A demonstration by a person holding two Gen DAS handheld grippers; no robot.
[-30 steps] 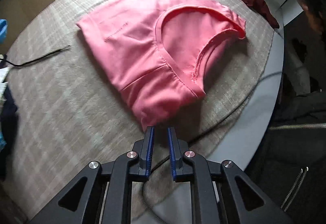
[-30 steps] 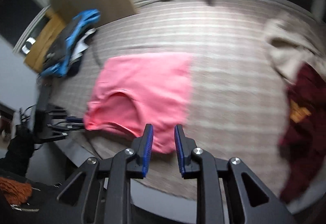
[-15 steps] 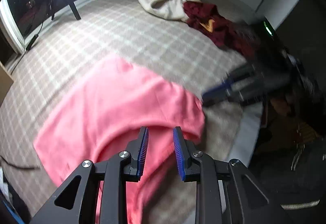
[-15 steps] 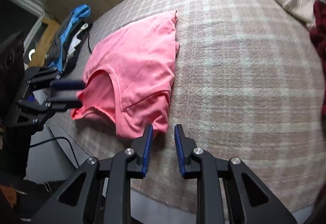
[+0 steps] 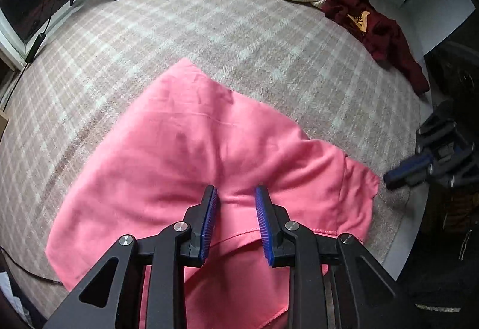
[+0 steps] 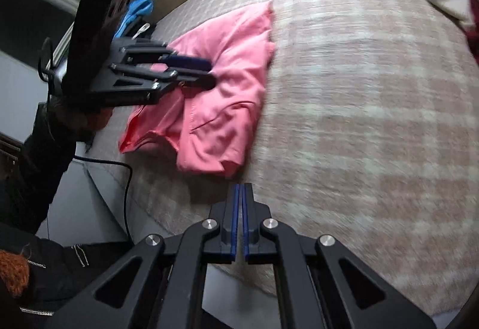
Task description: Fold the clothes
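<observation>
A pink top [image 5: 191, 155] is lying partly folded on the checked blanket [image 5: 209, 29]. The left gripper [image 5: 236, 224] is hovering over it, jaws parted and empty, seemingly lining up a grab. The right gripper [image 6: 240, 221] is clenched on nothing beside the garment's corner.

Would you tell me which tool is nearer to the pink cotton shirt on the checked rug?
Left. The left tool hangs directly over the pink cotton shirt, jaws apart; the right tool sits shut just off its near corner.

R gripper [image 6: 240, 194] shut (L shifted).
</observation>
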